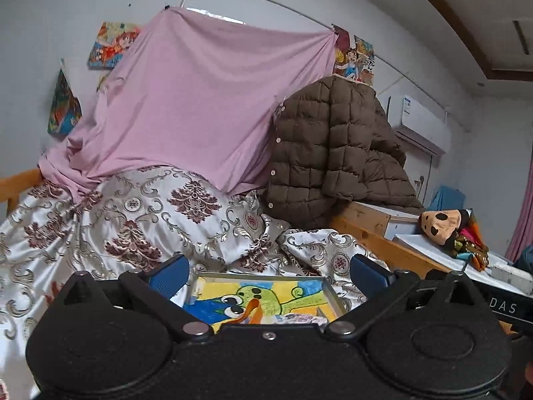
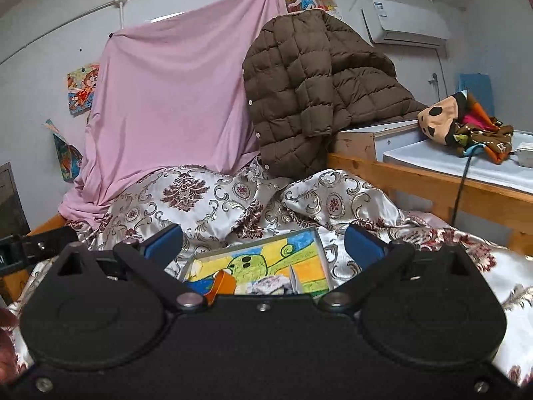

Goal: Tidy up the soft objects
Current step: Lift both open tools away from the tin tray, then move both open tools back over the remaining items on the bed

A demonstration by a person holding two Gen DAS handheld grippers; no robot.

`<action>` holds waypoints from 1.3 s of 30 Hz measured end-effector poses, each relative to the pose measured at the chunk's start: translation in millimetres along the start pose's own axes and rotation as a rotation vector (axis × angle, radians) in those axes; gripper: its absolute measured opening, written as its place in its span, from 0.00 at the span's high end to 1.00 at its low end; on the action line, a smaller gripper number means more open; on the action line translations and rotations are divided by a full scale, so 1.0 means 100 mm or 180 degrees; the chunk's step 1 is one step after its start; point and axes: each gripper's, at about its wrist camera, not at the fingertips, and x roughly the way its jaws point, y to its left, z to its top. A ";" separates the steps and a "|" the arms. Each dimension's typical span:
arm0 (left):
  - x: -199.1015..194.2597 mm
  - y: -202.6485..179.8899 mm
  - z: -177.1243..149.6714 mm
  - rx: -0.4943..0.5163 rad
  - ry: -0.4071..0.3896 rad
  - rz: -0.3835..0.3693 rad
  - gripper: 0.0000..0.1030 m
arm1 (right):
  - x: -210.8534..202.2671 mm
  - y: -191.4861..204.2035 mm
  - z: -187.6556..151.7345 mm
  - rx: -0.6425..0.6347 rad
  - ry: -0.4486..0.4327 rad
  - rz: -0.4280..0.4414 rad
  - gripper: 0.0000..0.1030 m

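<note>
A silver satin quilt with dark red floral patterns [image 1: 140, 220] [image 2: 213, 200] lies bunched on the bed. Behind it hangs a pink sheet [image 1: 200, 100] [image 2: 173, 93], and a brown quilted jacket [image 1: 329, 153] [image 2: 299, 83] is draped over a wooden cabinet. A plush toy with dark spots [image 1: 443, 226] [image 2: 443, 120] lies on the white surface to the right. My left gripper [image 1: 266, 275] is open, nothing between its blue pads. My right gripper [image 2: 263, 243] is open too, empty. Below both lies a framed cartoon picture [image 1: 266, 300] [image 2: 266, 260] on the quilt.
A wooden bed rail [image 2: 433, 180] [image 1: 383, 243] runs along the right. A white air conditioner [image 2: 406, 23] [image 1: 419, 120] hangs on the wall. Colourful drawings [image 1: 113, 46] [image 2: 83, 86] are pinned to the wall. A dark cable [image 2: 461, 186] hangs over the rail.
</note>
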 end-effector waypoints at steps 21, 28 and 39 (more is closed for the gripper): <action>-0.75 0.48 -0.80 0.0152 0.0425 0.0256 0.01 | -0.65 0.51 -0.63 -0.0639 0.0078 -0.0198 0.01; -0.70 0.64 -1.02 0.0233 0.0908 0.0339 0.01 | -0.65 0.63 -0.84 -0.0826 0.0478 -0.0194 0.01; -0.53 0.78 -1.16 0.0115 0.1439 0.0384 0.01 | -0.38 0.83 -1.11 -0.1157 0.1043 -0.0272 0.01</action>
